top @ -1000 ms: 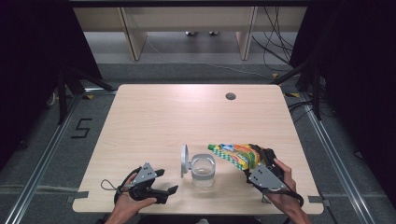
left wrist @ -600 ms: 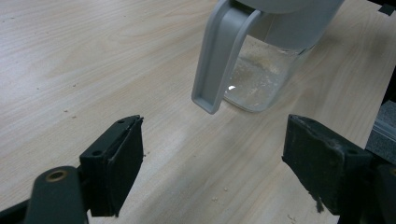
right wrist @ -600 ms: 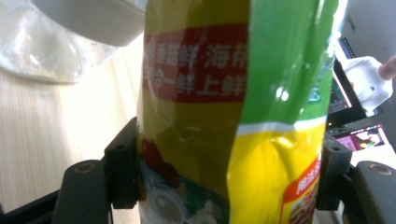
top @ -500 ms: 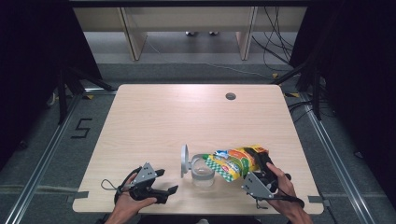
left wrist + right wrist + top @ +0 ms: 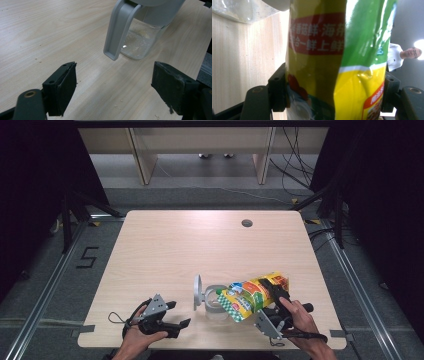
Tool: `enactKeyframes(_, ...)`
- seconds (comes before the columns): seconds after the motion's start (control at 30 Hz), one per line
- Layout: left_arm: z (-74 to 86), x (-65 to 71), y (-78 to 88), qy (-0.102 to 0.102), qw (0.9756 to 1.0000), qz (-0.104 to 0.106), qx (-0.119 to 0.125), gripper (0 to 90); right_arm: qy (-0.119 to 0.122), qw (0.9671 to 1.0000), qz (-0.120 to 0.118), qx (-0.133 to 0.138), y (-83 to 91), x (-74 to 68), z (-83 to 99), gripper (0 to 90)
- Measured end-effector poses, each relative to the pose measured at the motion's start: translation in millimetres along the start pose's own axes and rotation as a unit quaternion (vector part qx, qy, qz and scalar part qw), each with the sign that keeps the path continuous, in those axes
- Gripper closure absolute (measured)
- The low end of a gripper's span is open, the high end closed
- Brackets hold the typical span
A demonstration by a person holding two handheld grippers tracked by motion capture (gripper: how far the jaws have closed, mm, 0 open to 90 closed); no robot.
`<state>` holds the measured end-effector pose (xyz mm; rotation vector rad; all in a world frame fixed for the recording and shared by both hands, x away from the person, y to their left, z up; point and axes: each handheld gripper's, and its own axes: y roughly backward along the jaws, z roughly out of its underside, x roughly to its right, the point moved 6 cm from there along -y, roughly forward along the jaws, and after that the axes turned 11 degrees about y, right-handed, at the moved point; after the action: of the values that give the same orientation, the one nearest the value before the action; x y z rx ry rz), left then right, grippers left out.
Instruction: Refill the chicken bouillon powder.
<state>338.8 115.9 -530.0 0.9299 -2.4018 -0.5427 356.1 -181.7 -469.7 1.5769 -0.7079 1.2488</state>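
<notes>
The right gripper (image 5: 267, 292) clamps a yellow-and-green printed plastic pouch (image 5: 250, 296), its black jaws pressed on either side of the pouch. The pouch is held tilted, its lower end over the mouth of a clear glass jar with a grey lid and handle (image 5: 212, 302) that stands near the front edge of the light wooden tabletop (image 5: 200, 245). The left gripper (image 5: 172, 315) rests on the tabletop just left of the jar, jaws wide apart and holding nothing.
</notes>
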Motion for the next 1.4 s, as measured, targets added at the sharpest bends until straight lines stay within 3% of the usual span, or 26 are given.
enactKeyframes(0.03, 0.1, -2.3, 0.7, -0.013, 0.9999, -0.002, -0.004, 19.6, 0.0, 1.0, 0.0, 0.0, 0.0, 0.0, 0.0, 30.9)
enactKeyframes(0.07, -0.4, -1.8, 0.4, -0.013, 0.9999, 0.0, -0.002, 19.6, -0.03, 0.9995, -0.004, -0.008, 0.6, -5.9, 0.0, 34.9)
enactKeyframes(0.1, -0.5, -1.9, 0.5, -0.014, 0.9999, 0.0, -0.001, 19.6, -0.03, 0.9995, -0.004, -0.008, 0.6, -5.9, 0.0, 34.9)
enactKeyframes(0.17, -0.3, -2.3, 0.8, -0.016, 0.9999, -0.001, -0.003, 19.5, 0.004, 1.0, 0.003, -0.001, -0.5, -2.1, -1.0, 35.6)
enactKeyframes(0.2, -0.4, -1.8, 0.3, -0.014, 0.9999, 0.002, -0.002, 19.6, -0.016, 0.9998, -0.007, -0.012, 0.5, -5.6, -2.3, 35.8)
enactKeyframes(0.23, -0.4, -1.7, 0.2, -0.012, 0.9999, 0.002, -0.001, 19.6, -0.016, 0.9998, -0.007, -0.012, 0.5, -5.6, -2.3, 35.8)
enactKeyframes(0.27, -0.5, -1.3, 0.5, -0.012, 0.9999, 0.002, -0.004, 19.5, 0.018, 0.9998, 0.006, -0.006, -0.6, -1.7, -3.2, 36.0)
enactKeyframes(0.3, -0.5, -1.3, 0.5, -0.012, 0.9999, 0.002, -0.004, 19.5, 0.018, 0.9998, 0.006, -0.006, -0.6, -1.7, -3.2, 36.0)
enactKeyframes(0.33, -0.1, -3.6, 1.6, -0.023, 0.9997, -0.004, -0.009, 19.6, 0.046, 0.9989, 0.008, -0.004, -0.6, 2.5, -4.0, 36.0)
enactKeyframes(0.4, -0.5, -2.0, 0.5, -0.013, 0.9999, 0.0, -0.001, 19.6, 0.038, 0.9992, 0.007, -0.012, 0.2, 0.7, -3.8, 36.1)
enactKeyframes(0.47, -0.4, -1.9, 0.5, -0.013, 0.9999, 0.0, -0.001, 19.5, 0.056, 0.9983, 0.01, -0.01, 1.0, 2.7, -5.7, 36.2)
enactKeyframes(0.57, -0.3, -1.7, 0.5, -0.01, 0.9999, 0.0, -0.002, 19.5, 0.057, 0.9982, 0.016, -0.011, 0.7, 2.6, -6.6, 36.2)
enactKeyframes(0.63, -0.3, -2.1, 0.8, -0.015, 0.9999, 0.0, -0.002, 19.6, 0.079, 0.9966, 0.015, -0.016, 1.8, 4.2, -8.4, 36.2)
enactKeyframes(0.77, 0.0, -1.7, 0.2, -0.009, 1.0, 0.001, -0.002, 19.6, 0.088, 0.9958, 0.013, -0.022, 2.4, 4.0, -9.1, 36.3)
enactKeyframes(0.8, -0.2, -2.3, 0.6, -0.015, 0.9999, 0.001, -0.004, 19.6, 0.114, 0.9932, 0.016, -0.02, 2.3, 7.5, -10.5, 36.3)
enactKeyframes(0.83, -0.3, -2.0, 0.4, -0.014, 0.9999, 0.002, -0.002, 19.6, 0.092, 0.9952, 0.014, -0.031, 3.6, 3.6, -9.4, 36.3)
enactKeyframes(0.87, -0.4, -1.8, 0.1, -0.011, 0.9999, 0.002, -0.001, 19.6, 0.092, 0.9952, 0.014, -0.031, 3.6, 3.6, -9.4, 36.3)
enactKeyframes(0.9, -0.5, -0.9, -0.6, -0.005, 1.0, 0.002, 0.002, 19.6, 0.12, 0.9923, 0.017, -0.025, 2.8, 7.3, -11.1, 36.3)
enactKeyframes(0.93, 0.2, -3.3, 0.7, -0.018, 0.9998, -0.003, -0.008, 19.6, 0.114, 0.9929, 0.018, -0.027, 3.1, 6.6, -11.6, 36.3)
enactKeyframes(1.03, -0.2, -0.3, -0.7, 0.003, 1.0, 0.001, 0.003, 19.6, 0.143, 0.9891, 0.021, -0.027, 3.8, 10.6, -14.6, 36.3)
enactKeyframes(1.07, 0.1, -1.3, 0.1, -0.003, 1.0, 0.0, -0.002, 19.6, 0.126, 0.9911, 0.013, -0.041, 4.8, 5.9, -13.2, 36.4)
enactKeyframes(1.13, 0.1, -1.1, 0.4, -0.004, 1.0, -0.002, -0.001, 19.6, 0.134, 0.99, 0.019, -0.038, 5.0, 7.5, -14.1, 36.7)
enactKeyframes(1.17, 0.1, -1.1, 0.5, -0.005, 1.0, -0.002, -0.001, 19.6, 0.16, 0.9864, 0.026, -0.03, 4.4, 12.5, -16.9, 36.9)
enactKeyframes(1.2, 0.0, -1.0, 0.4, -0.003, 1.0, -0.002, -0.001, 19.6, 0.136, 0.9897, 0.025, -0.037, 5.2, 8.3, -15.5, 37.3)
enactKeyframes(1.23, 0.0, -0.9, 0.4, -0.002, 1.0, -0.002, 0.0, 19.6, 0.136, 0.9896, 0.027, -0.039, 5.6, 8.5, -15.7, 37.5)
enactKeyframes(1.4, 0.1, -1.2, 0.5, -0.003, 1.0, -0.002, -0.001, 19.6, 0.172, 0.984, 0.035, -0.026, 4.1, 14.2, -18.6, 38.9)
